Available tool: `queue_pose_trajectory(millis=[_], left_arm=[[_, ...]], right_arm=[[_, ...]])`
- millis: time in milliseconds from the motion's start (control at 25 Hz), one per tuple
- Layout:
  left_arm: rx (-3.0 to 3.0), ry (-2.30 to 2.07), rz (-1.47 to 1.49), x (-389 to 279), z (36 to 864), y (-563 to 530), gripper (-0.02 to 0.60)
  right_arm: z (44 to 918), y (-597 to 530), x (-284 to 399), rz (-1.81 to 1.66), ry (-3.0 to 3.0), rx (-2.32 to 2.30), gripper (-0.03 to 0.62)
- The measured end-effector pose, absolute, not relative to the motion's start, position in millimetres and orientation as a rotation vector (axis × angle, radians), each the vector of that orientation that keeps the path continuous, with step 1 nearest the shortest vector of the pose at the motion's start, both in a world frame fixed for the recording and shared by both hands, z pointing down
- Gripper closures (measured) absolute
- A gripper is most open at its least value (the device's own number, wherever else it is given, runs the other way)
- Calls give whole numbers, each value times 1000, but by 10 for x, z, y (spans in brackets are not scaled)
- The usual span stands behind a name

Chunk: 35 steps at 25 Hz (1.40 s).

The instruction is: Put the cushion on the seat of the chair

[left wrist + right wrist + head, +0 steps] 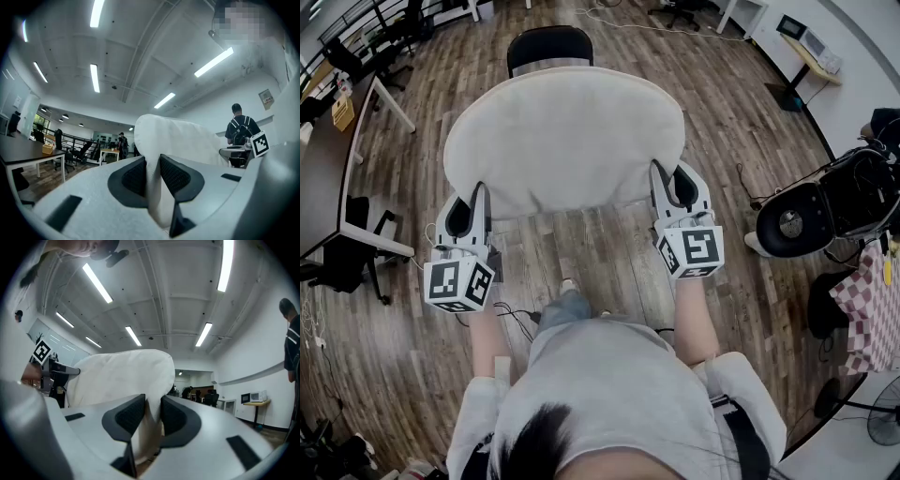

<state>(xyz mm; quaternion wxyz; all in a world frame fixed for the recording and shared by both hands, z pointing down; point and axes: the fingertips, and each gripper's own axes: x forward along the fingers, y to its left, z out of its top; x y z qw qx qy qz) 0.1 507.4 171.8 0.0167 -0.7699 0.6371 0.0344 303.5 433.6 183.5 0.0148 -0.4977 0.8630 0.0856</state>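
The cushion [565, 141] is plain cream-white, with no print. The chair [549, 45] at its far side is black. The left hand-held gripper [478, 199] and the right hand-held gripper [666, 178] have pale grey-white bodies with black, finely textured pads [174, 176]. Each carries a white cube printed with black square markers. The floor [609, 253] is brown wood-grain planking in mixed lighter and darker tones. At the right, a cloth [867, 314] is checked red and white. At the left, a worktop [323, 178] is dark on white legs, and the box [342, 112] on it is yellow. The person's top [609, 384] is light grey and the hair black.
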Motion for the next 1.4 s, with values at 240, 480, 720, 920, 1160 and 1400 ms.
queue_pose_trajectory(millis=[240,480,720,920,1160,1400], left_arm=[[-2398,1986,112,-26,1735,4997,514],[-2405,1980,112,-43,1740,4846,514],[-2415,1967,114,-187,1773,4622,514],[-2423,1967,140,-391,1765,4377,514],[-2437,1949,160,-577,1784,4100,514],[-2450,1930,158,-799,1818,3888,514]], right_arm=[[1840,4265,3011,265,2686,-1554,517],[1851,4141,3000,264,2680,-1568,517],[1874,3941,2875,234,2665,-1577,516],[1837,3712,2680,224,2668,-1568,516],[1833,3450,2500,229,2659,-1594,516],[1896,3262,2281,214,2645,-1614,516]])
